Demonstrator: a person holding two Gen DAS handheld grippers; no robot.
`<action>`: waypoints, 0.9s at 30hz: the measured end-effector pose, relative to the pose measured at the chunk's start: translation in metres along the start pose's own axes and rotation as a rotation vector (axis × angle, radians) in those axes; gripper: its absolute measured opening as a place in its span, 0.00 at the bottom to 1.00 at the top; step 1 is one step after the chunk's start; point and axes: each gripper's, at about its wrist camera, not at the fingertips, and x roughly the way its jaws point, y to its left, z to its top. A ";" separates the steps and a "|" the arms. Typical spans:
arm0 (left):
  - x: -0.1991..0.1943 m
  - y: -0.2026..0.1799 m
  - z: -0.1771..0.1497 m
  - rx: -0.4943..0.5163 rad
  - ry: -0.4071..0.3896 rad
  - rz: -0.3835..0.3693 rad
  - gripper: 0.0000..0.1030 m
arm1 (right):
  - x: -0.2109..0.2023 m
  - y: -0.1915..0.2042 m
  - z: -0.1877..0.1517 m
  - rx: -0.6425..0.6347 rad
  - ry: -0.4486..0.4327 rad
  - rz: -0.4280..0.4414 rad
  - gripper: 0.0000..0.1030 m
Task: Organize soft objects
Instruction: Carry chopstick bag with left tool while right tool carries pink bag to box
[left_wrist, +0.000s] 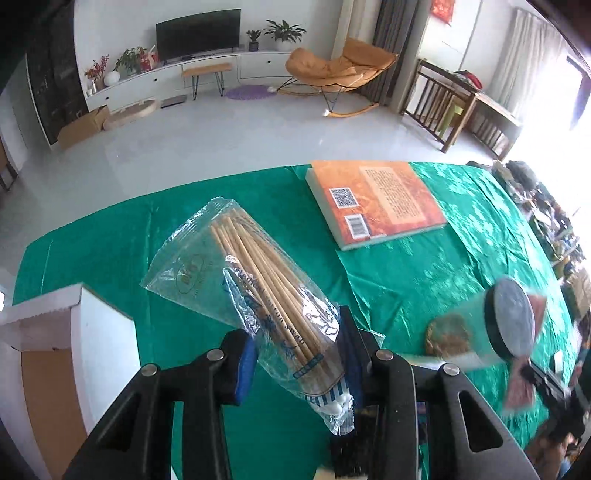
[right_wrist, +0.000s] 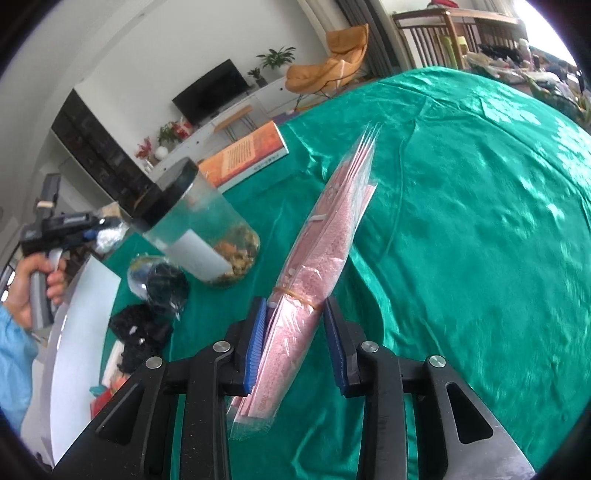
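On my left feed, the left hand-held gripper (left_wrist: 299, 356) has its blue pads pressed in on a clear bag of cotton swabs (left_wrist: 255, 291), gripping it near the lower end so the wooden sticks fan up toward eleven o'clock, lifted clear of the green tabletop (left_wrist: 424, 266). An orange book (left_wrist: 376, 201) lies flat on the cloth at about one o'clock from the bag, well apart from it, and a white cardboard box (left_wrist: 66, 332) with an open flap sits at nine o'clock by the tabletop's edge. At three o'clock a clear jar (left_wrist: 495, 325) with a dark lid shows blurred (I cannot tell from this view whether it is standing or tipped). On my right feed, the right hand-held gripper (right_wrist: 293, 343) is nearly closed on a flat plastic packet of pink sheets (right_wrist: 314, 266) bound by a rubber band, the pads squeezing it just below the band; the packet stands on edge, running up toward one o'clock above the cloth. From this side the jar appears tilted at ten o'clock, its bottom holding brownish contents, with a crumpled clear bag of dark stuff (right_wrist: 159, 282) just beside it on the cloth. At nine o'clock a person's hand (right_wrist: 37, 288) in a light blue sleeve grips the other gripper's handle.
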 end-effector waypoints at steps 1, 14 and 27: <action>-0.012 -0.001 -0.009 0.015 -0.004 -0.018 0.38 | 0.007 0.003 0.013 -0.022 0.007 -0.014 0.32; -0.179 0.072 -0.152 -0.037 -0.092 -0.053 0.38 | -0.062 0.136 0.041 -0.342 -0.102 0.015 0.32; -0.202 0.180 -0.268 -0.230 -0.085 0.342 0.91 | -0.062 0.406 -0.092 -0.557 0.183 0.606 0.39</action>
